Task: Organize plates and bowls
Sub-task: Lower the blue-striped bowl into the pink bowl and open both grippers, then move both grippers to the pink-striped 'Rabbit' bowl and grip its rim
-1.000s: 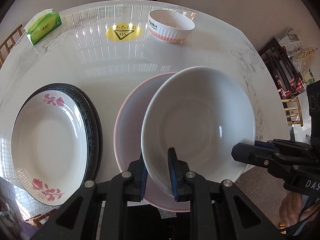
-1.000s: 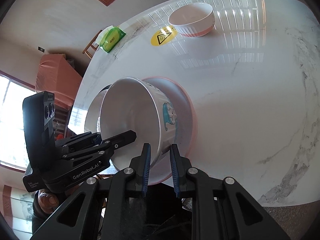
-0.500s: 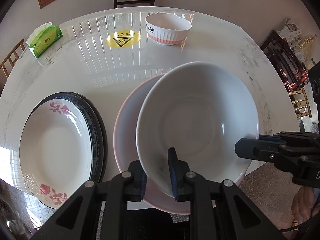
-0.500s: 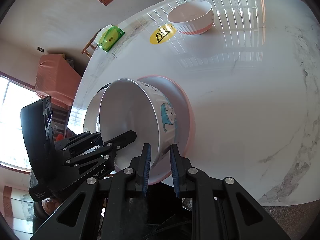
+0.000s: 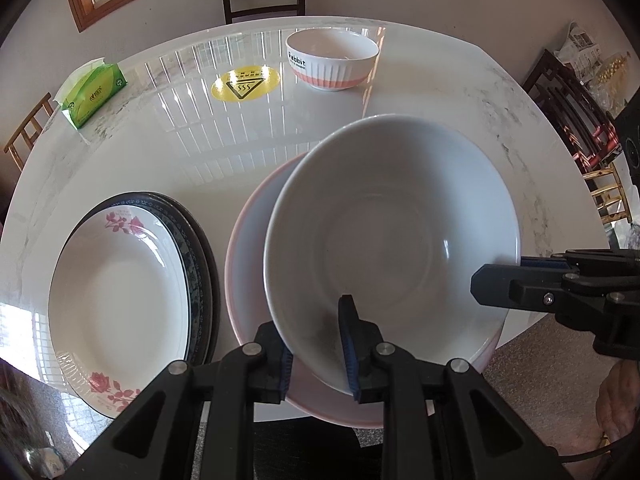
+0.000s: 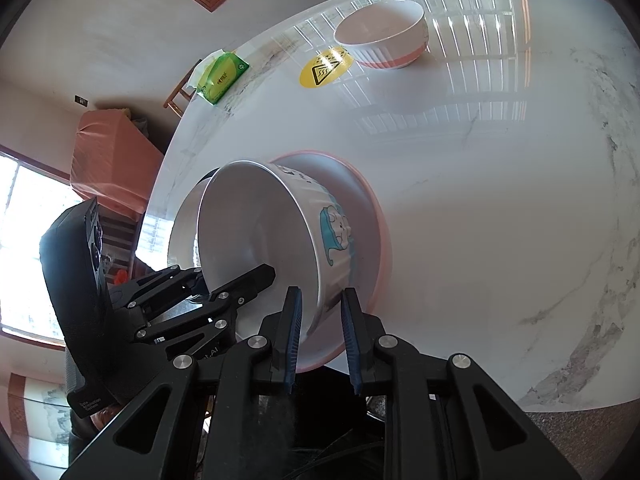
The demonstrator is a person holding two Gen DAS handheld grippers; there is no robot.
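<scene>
Both grippers straddle the white bowl rim: left gripper pinches its near wall, jaws just easing wider, right gripper clamps the opposite side. Bowl sits tilted in the pink plate at the table's near edge, stacked plates beside; striped bowl far across.

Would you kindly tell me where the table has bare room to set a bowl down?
The widest bare patch is the middle of the table, between the yellow sticker and the pink plate. The right side beyond that plate is also free. The near edge is crowded: stacked plates, the white bowl, both grippers.
</scene>
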